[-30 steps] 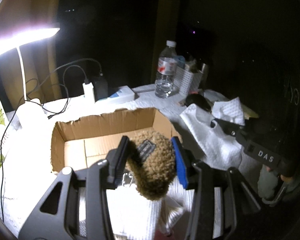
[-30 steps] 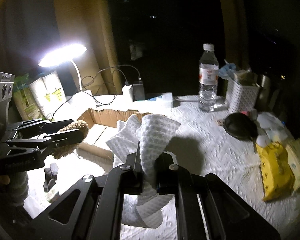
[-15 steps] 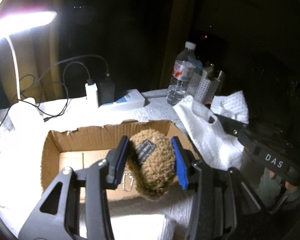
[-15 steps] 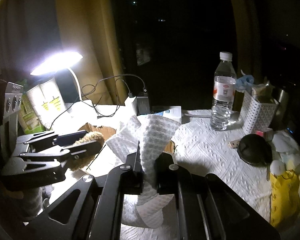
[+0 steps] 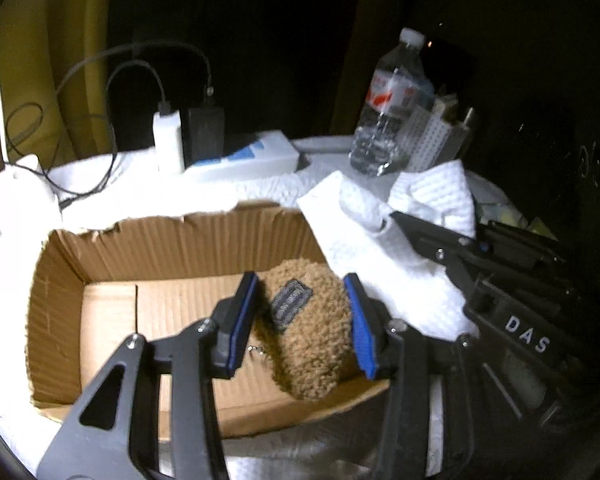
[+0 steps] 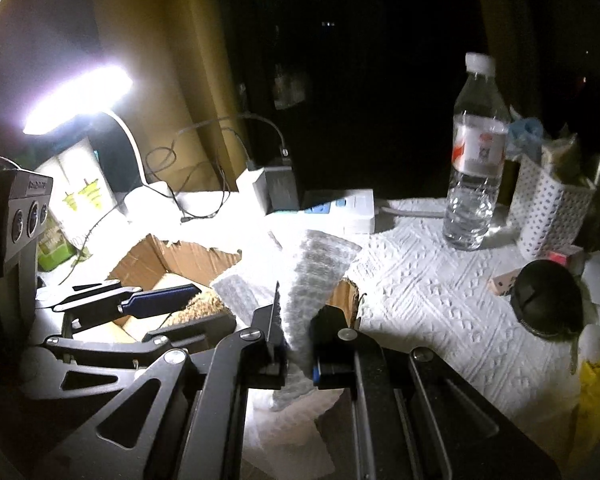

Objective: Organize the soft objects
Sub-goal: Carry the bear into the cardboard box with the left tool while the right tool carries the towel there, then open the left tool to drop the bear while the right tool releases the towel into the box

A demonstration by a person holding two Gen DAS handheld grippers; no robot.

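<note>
two claws, one cardboard box (image 5: 148, 264), one bottle (image 5: 388, 112). left claw (image 5: 300, 320) grasps one curly brown plush (image 5: 312, 344), now lower over the box interior than earlier. right claw (image 6: 296, 340) stays clenched on one white cloth (image 6: 316, 264), nearer the box rim.

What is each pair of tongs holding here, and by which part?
Left tongs: brown fuzzy plush, clamped across its sides. Right tongs: white waffle-textured cloth, pinched near its lower end.

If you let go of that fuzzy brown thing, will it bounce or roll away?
Probably neither. The fuzzy brown toy looks soft and squashy between the left gripper pads, so it likely just plops. It hangs over the cardboard box, whose walls should stop any roll.
</note>
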